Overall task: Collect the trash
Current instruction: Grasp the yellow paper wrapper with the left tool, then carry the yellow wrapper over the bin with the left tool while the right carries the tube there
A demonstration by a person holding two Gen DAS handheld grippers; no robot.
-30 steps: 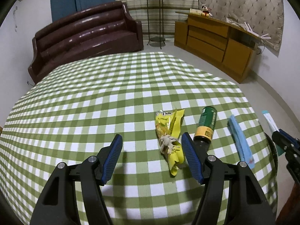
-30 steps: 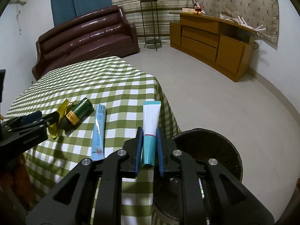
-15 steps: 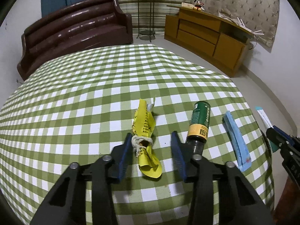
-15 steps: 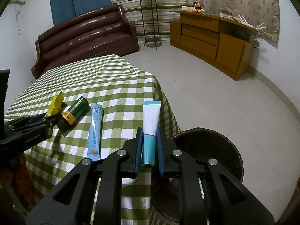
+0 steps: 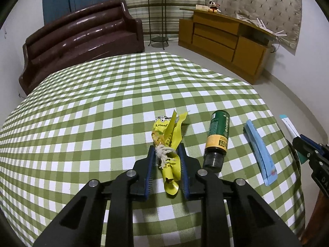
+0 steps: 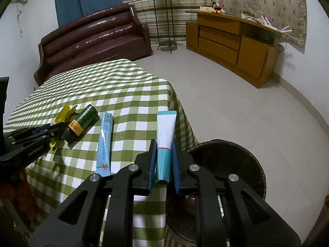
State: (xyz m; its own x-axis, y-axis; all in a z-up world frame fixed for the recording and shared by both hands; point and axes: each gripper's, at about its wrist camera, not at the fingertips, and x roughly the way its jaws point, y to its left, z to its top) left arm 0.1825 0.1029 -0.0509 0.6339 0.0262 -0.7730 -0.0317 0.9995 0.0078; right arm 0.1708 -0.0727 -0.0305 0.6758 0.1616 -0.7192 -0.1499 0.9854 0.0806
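A crumpled yellow wrapper (image 5: 168,131) with a bit of white string lies on the green checked tablecloth (image 5: 102,113). My left gripper (image 5: 166,147) is closing around its near half, and the blue pads touch both its sides. A green bottle (image 5: 219,131) with a black cap and a light blue sachet (image 5: 260,154) lie to the right. My right gripper (image 6: 163,144) is shut on a white and teal tube (image 6: 165,129), held over the table's right edge beside a dark bin (image 6: 226,160).
A brown sofa (image 5: 78,39) stands beyond the table, with a plant stand (image 5: 158,16) and a wooden cabinet (image 5: 222,41) at the back right. Pale floor (image 6: 246,103) lies to the right of the table. The bin sits on it close to the cloth's hanging edge.
The left jaws have drawn in from wide apart onto the yellow wrapper, which now sits centred between them and stands up more. The right gripper and its tube have not moved.
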